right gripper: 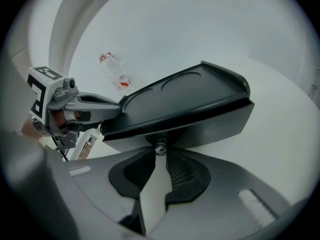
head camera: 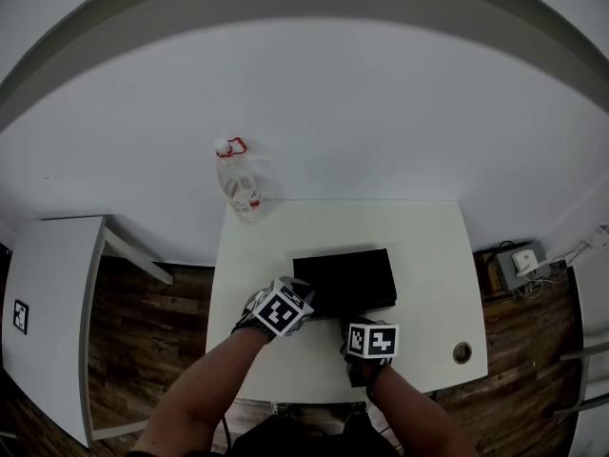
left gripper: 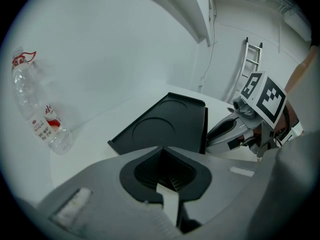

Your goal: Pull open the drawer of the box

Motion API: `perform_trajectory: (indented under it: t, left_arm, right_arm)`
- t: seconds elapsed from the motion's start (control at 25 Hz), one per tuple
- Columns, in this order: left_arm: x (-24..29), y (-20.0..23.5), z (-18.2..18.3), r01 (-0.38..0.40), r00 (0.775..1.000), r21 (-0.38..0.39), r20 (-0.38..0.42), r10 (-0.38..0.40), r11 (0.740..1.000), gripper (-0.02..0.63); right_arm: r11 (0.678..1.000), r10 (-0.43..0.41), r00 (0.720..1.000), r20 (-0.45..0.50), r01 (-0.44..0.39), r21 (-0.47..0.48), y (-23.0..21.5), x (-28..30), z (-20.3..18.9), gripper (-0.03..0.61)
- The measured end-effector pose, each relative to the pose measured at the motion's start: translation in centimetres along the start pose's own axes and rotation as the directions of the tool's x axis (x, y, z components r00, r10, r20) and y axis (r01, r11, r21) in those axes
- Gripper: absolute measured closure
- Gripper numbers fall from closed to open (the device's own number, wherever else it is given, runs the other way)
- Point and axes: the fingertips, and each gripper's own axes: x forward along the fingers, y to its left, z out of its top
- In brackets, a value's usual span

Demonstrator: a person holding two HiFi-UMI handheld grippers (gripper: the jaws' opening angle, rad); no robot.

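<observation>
The black box (head camera: 344, 279) lies at the middle of the white table (head camera: 428, 255), its drawer's small knob (right gripper: 160, 147) pinched between the narrowly parted tips of the right gripper (right gripper: 159, 156); a straight, level pull toward the person is called for, with the box braced at its near left corner by the left gripper (left gripper: 163, 153), whose jaws are drawn together on nothing. One box, one knob, one bottle (head camera: 240, 184) and two grippers are counted

The box (head camera: 344, 279) fills the bench's (head camera: 428, 246) near middle. The left claw (left gripper: 162, 154) at its left corner and the right claw (right gripper: 159, 151) on its knob (right gripper: 160, 148) crowd the front. Behind and right lies open bench; a bottle (head camera: 240, 184) stands far left.
</observation>
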Motion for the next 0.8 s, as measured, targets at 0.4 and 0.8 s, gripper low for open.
perform_trajectory:
  t: [0.4, 0.8]
  left_arm:
    - [0.0, 0.1, 0.1, 0.003, 1.000, -0.001, 0.002, -0.003, 1.000, 0.611]
    - [-0.1, -0.2, 0.1, 0.011, 1.000, -0.010, 0.002, -0.011, 1.000, 0.611]
  right_arm:
    - [1.000, 0.004, 1.000, -0.003, -0.004, 0.001, 0.1, -0.5, -0.7, 0.508]
    - [1.000, 0.008, 1.000, -0.009, -0.008, -0.002, 0.1, -1.2, -1.9, 0.508]
